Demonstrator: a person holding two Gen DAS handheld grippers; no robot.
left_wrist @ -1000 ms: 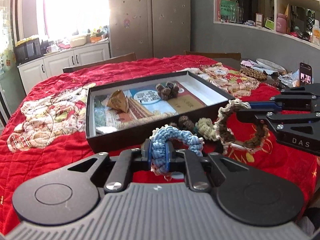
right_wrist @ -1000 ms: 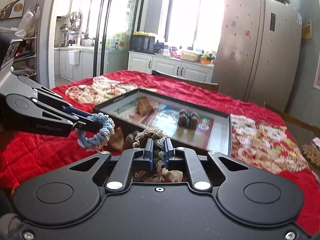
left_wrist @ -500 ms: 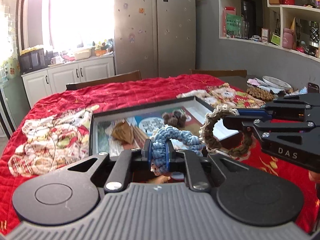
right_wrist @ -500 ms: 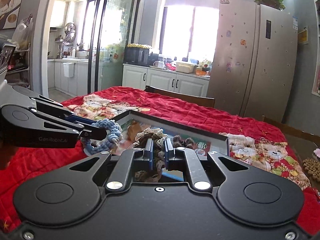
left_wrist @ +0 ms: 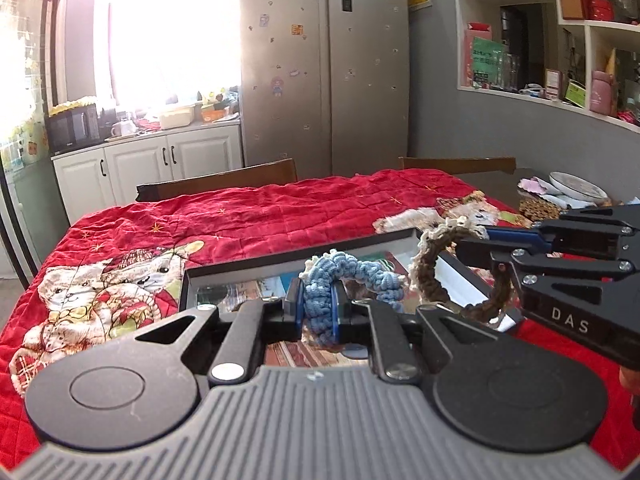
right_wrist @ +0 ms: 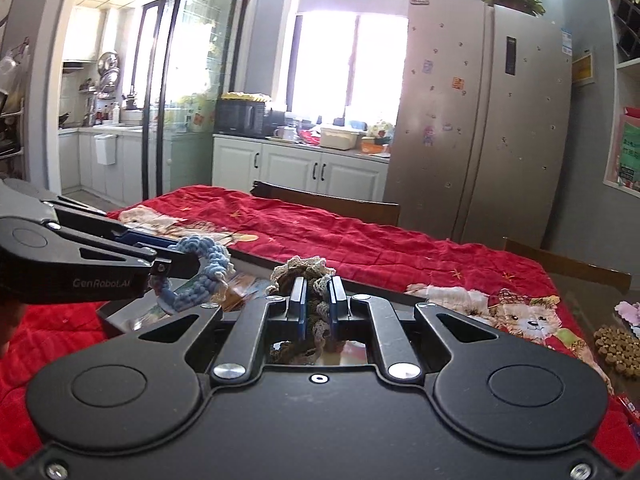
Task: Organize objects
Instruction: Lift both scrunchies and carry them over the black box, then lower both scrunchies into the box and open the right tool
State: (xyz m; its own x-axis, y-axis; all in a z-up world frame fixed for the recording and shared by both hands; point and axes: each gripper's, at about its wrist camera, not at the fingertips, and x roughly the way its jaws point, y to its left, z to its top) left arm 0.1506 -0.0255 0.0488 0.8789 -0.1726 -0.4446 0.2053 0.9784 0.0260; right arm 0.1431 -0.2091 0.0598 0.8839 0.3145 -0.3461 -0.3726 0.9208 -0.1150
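Holding each crocheted ring above the black tray at the frame's centre, probably for dropping inside, the left gripper pinches the blue ring and the right gripper the brown ring, fingers closed.

Left wrist view: low behind the left gripper, close above the shallow black rectangular tray, facing the tall steel double-door fridge. Right wrist view: same low, close seat behind the right gripper, near the tray's right end, angled toward the fridge and the white cabinets left of it. Shared: tray, red quilted cloth, fridge, and each other's gripper crossing in beside the tray.
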